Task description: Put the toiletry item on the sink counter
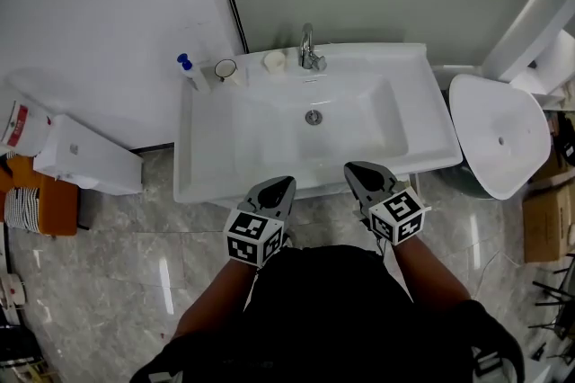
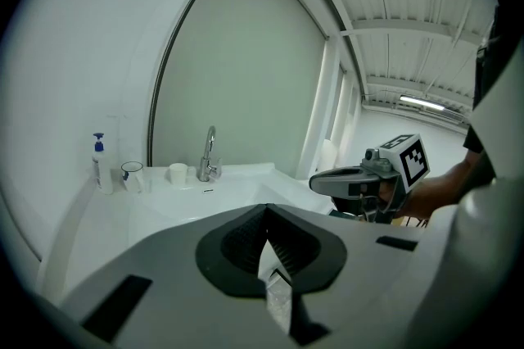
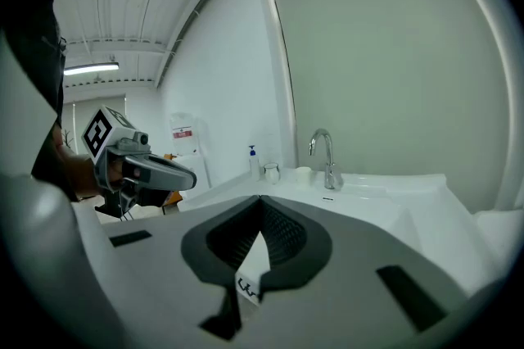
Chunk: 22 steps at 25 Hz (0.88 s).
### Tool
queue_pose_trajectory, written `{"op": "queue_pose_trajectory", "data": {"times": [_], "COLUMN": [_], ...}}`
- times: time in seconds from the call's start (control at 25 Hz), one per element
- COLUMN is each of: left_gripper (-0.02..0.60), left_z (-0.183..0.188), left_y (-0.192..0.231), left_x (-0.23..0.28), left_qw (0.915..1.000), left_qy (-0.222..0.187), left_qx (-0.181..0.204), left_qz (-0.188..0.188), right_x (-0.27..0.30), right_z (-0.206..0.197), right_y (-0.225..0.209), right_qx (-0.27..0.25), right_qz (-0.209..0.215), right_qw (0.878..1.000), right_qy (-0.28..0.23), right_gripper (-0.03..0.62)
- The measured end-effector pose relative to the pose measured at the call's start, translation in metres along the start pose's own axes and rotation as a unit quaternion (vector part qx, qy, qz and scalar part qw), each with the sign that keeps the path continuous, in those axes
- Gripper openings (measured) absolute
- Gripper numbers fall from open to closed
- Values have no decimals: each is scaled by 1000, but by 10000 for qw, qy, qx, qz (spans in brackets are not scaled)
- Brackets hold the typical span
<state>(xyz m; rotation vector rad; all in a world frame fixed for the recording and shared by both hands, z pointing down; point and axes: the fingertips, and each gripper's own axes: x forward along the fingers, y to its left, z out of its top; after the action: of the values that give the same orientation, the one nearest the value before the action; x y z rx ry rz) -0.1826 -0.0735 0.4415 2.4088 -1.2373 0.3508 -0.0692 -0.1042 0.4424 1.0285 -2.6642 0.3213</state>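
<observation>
A white pump bottle with a blue top (image 1: 190, 73) stands at the back left corner of the white sink counter (image 1: 428, 107), next to a clear cup (image 1: 225, 69) and a small white cup (image 1: 274, 60). The bottle (image 2: 99, 163) also shows far left in the left gripper view, and the same bottle (image 3: 254, 162) shows small in the right gripper view. Both grippers hover side by side at the counter's front edge, far from the bottle. My left gripper (image 1: 284, 184) (image 2: 266, 212) is shut and holds nothing. My right gripper (image 1: 357, 168) (image 3: 260, 201) is likewise shut and holds nothing.
A chrome faucet (image 1: 308, 48) rises behind the basin with its drain (image 1: 313, 117). A white toilet-like fixture (image 1: 499, 135) stands to the right, with a cardboard box (image 1: 548, 221) near it. A white box (image 1: 87, 158) and an orange stool (image 1: 43, 207) sit on the marble floor at left.
</observation>
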Motion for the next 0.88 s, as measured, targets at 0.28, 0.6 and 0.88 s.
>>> {"op": "queue_pose_trajectory", "data": {"times": [0.28,0.6,0.88], "left_gripper": [-5,-5,-5], "left_z": [0,-9,-27], "left_y": [-34,-85,-127], "left_x": [10,15,10], "left_qw": [9995,9981,9964], "left_qy": [-46,-69,-61], "left_qx": [-18,-88,-178], "left_qz": [318,603,822], "right_x": [-41,-94,-131], "right_z": [-14,-29,-54], "right_y": [-19,-33,-36], "right_qx": [39,147,230], "right_qz": [183,394,611], "right_qw": [9998,9989,9978], "right_qy": [-88,-188,-83], "right_gripper": [3,3,3]}}
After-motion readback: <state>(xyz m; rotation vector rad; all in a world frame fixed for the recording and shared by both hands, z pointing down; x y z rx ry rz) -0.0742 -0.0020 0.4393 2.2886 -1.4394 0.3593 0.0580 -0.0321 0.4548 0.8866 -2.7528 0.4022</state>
